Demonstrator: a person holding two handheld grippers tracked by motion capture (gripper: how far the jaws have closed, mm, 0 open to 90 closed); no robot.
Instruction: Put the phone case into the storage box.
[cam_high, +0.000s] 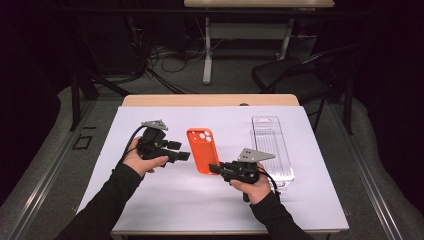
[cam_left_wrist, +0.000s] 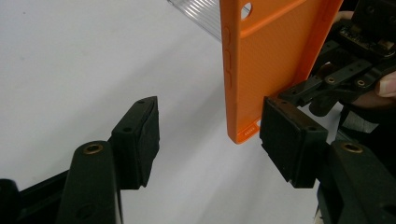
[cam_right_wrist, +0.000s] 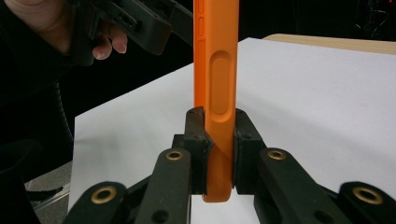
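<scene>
Orange phone case (cam_high: 202, 150) sits at centre frame in the high view, over the white sheet (cam_high: 165, 195); our right gripper (cam_high: 216, 168) is clenched on its lower edge; our left gripper (cam_high: 184, 156) spreads wide just left of it; a clear plastic tray (cam_high: 270, 145) lies to the right.

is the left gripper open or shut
Open: the left gripper has its jaws spread wide, with the orange phone case near one, ungripped.

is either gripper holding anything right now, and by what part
The right gripper is shut on the orange phone case, clamping its side edge near one end. The left gripper is open beside the case, holding nothing.
</scene>
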